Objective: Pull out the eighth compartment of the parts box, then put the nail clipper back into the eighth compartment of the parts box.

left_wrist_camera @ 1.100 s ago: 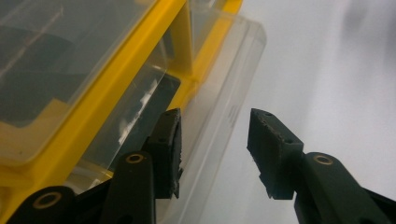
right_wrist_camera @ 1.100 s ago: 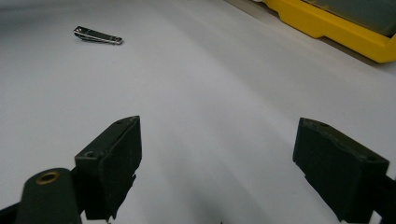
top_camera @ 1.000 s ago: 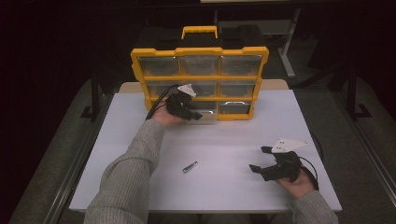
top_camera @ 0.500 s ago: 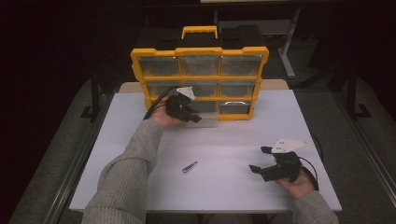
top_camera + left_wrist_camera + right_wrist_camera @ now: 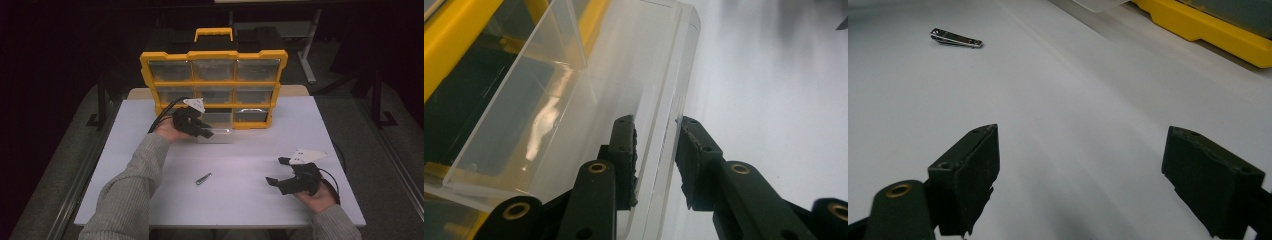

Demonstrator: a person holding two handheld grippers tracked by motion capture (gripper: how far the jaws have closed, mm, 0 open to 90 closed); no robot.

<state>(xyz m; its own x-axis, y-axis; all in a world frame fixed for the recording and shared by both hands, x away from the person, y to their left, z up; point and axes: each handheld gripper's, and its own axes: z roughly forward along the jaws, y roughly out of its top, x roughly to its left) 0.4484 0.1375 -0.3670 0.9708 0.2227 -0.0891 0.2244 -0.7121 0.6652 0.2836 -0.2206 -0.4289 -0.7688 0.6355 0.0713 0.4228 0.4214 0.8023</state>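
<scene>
Two grippers are at work over a white table [image 5: 150, 130] on which a yellow parts organizer [image 5: 214, 90] with clear drawers stands upright at the far edge. The left gripper [image 5: 206, 132] is at the organizer's bottom row, where a clear plastic drawer [image 5: 216, 131] sticks out from the middle slot onto the table. In the left gripper view, the two black jaws straddle the drawer's [image 5: 574, 100] front wall, one pad inside the drawer and one outside; the inner pad touches the plastic, while a thin gap seems to remain at the outer pad, so the jaws are nearly closed around the wall rather than clearly clamped on it. The drawer looks empty as far as its transparent walls show. The right gripper [image 5: 276, 172] hovers low over the near right part of the table, well apart from the organizer, its jaws spread wide with nothing between them. A small metal nail clipper [image 5: 203, 178] lies flat on the table between the two hands, nearer the person's edge; the right gripper view shows the nail clipper [image 5: 956, 38] ahead and to the left of its jaws.
</scene>
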